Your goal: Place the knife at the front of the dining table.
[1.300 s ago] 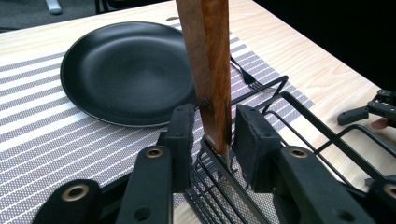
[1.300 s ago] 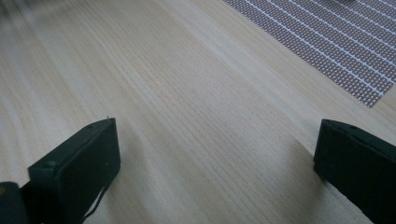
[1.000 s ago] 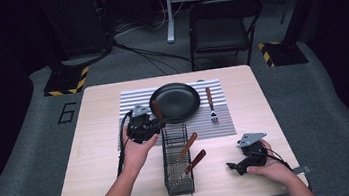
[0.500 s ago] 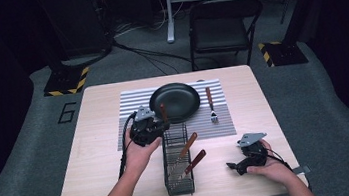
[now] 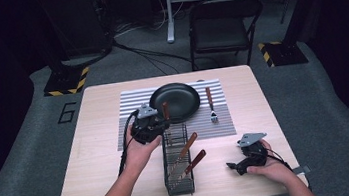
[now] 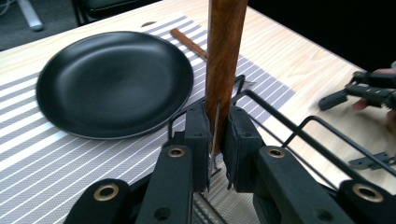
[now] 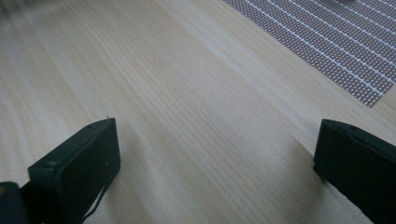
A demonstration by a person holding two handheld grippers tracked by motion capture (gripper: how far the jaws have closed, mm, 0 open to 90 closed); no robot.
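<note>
Pale wooden table on grey carpet in a dark room, striped mat toward its far edge, left gripper clenched on an upright wooden-handled utensil at the wire rack, right gripper released near the right front corner.

Striped mat lay on table, toward far side. Plate sat on mat, centre; fork on mat, right of plate. Wire rack stood in front of mat, far end overlapping mat's near edge. Two wood-handled utensils leaned in rack. Third one, upright knife, stood at rack's far end, just before plate.
</note>
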